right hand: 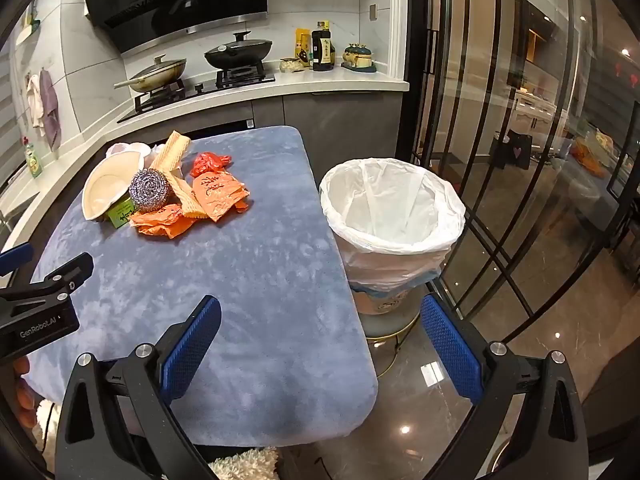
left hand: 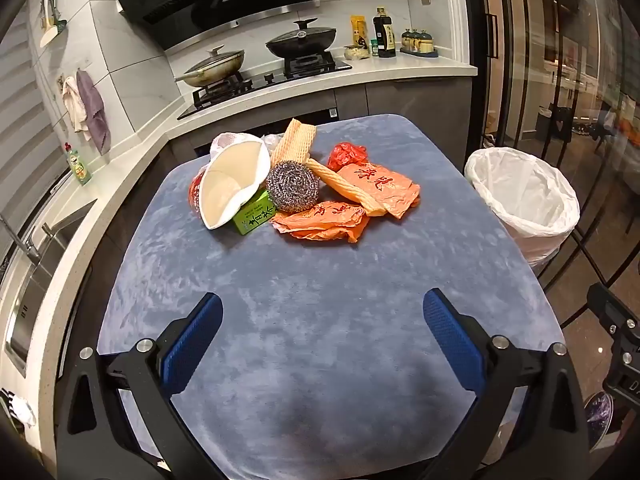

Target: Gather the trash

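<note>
A pile of trash lies at the far end of the blue-covered table (left hand: 320,320): a white paper bowl (left hand: 232,184), a steel scouring ball (left hand: 293,186), a green box (left hand: 254,216), orange wrappers (left hand: 320,222), a red crumpled bag (left hand: 347,154) and beige wafer-like strips (left hand: 296,140). The pile also shows in the right wrist view, with the scouring ball (right hand: 149,190) and orange wrappers (right hand: 218,196). A white-lined bin (right hand: 392,216) stands right of the table, also seen in the left wrist view (left hand: 524,196). My left gripper (left hand: 322,328) is open and empty over the near table. My right gripper (right hand: 320,332) is open and empty over the table's right edge.
A kitchen counter with a stove and two lidded pans (left hand: 256,56) runs behind the table. Bottles and jars (left hand: 384,36) stand at its right end. A sink (left hand: 36,264) is at the left. Glass doors (right hand: 520,140) are at the right, close behind the bin.
</note>
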The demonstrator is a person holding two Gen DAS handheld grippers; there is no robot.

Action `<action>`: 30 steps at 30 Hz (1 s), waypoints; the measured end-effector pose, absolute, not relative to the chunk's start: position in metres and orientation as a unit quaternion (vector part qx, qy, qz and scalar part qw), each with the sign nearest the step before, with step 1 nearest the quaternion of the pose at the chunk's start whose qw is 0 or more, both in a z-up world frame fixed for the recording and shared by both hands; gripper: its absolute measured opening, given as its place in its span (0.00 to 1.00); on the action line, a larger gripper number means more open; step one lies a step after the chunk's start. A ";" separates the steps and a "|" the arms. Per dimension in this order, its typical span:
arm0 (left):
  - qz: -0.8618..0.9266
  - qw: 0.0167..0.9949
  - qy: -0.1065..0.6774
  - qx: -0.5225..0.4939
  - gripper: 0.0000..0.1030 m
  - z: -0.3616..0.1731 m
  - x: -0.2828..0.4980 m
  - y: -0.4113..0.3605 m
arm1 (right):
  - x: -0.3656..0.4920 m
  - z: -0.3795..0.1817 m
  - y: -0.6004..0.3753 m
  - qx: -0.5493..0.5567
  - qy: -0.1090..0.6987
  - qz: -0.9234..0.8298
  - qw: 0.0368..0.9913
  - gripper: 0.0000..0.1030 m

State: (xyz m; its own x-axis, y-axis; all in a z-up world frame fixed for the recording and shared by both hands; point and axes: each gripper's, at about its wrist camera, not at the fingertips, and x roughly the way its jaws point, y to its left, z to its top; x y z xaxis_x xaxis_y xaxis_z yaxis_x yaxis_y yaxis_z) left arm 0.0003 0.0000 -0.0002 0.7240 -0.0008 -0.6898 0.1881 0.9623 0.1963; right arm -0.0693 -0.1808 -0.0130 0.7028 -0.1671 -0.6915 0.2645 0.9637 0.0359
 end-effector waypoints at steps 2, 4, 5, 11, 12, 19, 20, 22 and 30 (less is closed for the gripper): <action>-0.052 0.920 0.367 0.126 0.93 0.000 0.000 0.000 | -0.069 -0.013 -0.181 0.066 0.368 -0.117 0.920 0.93; -0.050 0.920 0.367 0.125 0.93 0.000 0.000 0.000 | -0.069 -0.013 -0.181 0.066 0.367 -0.117 0.921 0.93; -0.050 0.920 0.367 0.125 0.93 0.000 0.000 0.000 | -0.069 -0.013 -0.181 0.066 0.367 -0.117 0.921 0.93; -0.051 0.921 0.367 0.124 0.93 0.000 0.000 0.000 | -0.068 -0.014 -0.181 0.064 0.370 -0.117 0.920 0.93; -0.050 0.921 0.366 0.124 0.93 0.000 0.000 0.000 | -0.068 -0.014 -0.181 0.064 0.370 -0.117 0.920 0.93; -0.050 0.923 0.363 0.120 0.93 0.002 0.001 0.004 | -0.069 -0.012 -0.179 0.062 0.369 -0.118 0.920 0.93; -0.051 0.923 0.363 0.119 0.93 0.003 0.001 0.004 | -0.069 -0.012 -0.179 0.062 0.368 -0.117 0.920 0.93; -0.051 0.923 0.362 0.117 0.93 0.005 0.003 0.005 | -0.069 -0.012 -0.179 0.062 0.369 -0.118 0.920 0.93; -0.054 0.924 0.363 0.111 0.93 0.004 -0.001 0.003 | -0.069 -0.012 -0.178 0.063 0.369 -0.117 0.920 0.93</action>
State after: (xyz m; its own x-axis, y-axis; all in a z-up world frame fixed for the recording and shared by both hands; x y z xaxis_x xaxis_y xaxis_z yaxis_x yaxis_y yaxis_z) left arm -0.0009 0.0025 0.0041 0.7306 -0.0195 -0.6825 0.1808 0.9694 0.1659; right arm -0.0690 -0.1785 -0.0120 0.7001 -0.1692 -0.6937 0.2618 0.9647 0.0290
